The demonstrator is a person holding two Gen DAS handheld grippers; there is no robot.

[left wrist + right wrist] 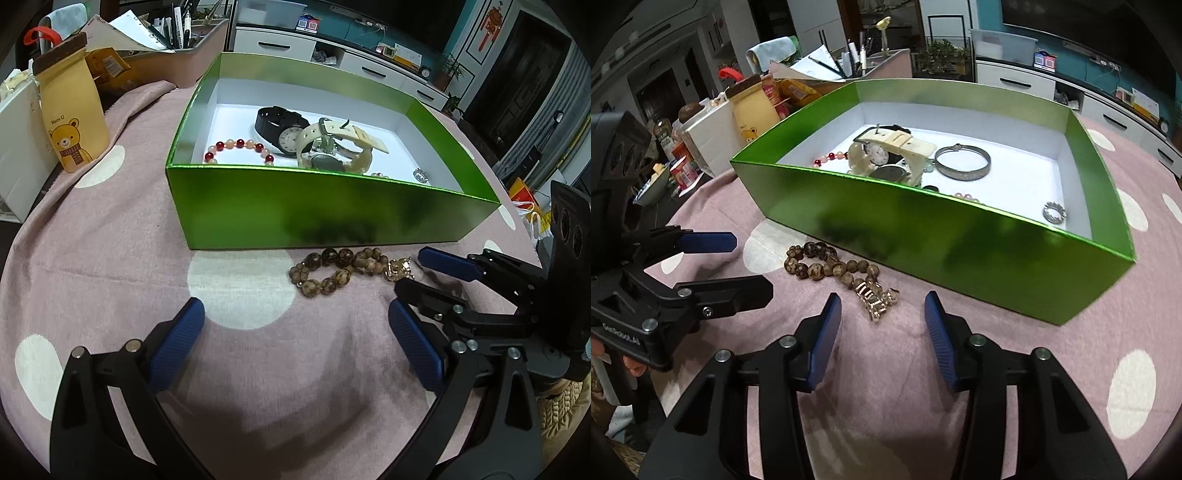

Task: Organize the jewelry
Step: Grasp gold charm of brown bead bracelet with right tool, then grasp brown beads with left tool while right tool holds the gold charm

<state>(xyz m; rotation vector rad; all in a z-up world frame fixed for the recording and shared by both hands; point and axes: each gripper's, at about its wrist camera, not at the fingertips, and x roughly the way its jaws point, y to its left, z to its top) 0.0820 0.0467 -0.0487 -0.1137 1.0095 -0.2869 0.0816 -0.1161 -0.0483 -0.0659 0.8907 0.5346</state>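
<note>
Pink polka-dot cloth (1015,369) covers the table, and the wooden bead bracelet (827,264) lies on it just before the green box (960,236). The right gripper (882,332) stands open, empty, near its gold charm (875,299); pinching only the charm could, I think, let the beads drag or snag against the box wall. The left gripper (295,339) waits open beside it, close enough to collide. Watches (886,155) and a bangle (962,162) already crowd the box.

green box (295,210), pink white-dotted cloth (110,240)

Each gripper (882,339) is black plastic, with ribbed blue pads (823,341), silver pivot screws (723,355) and small white lettering on its body.
</note>
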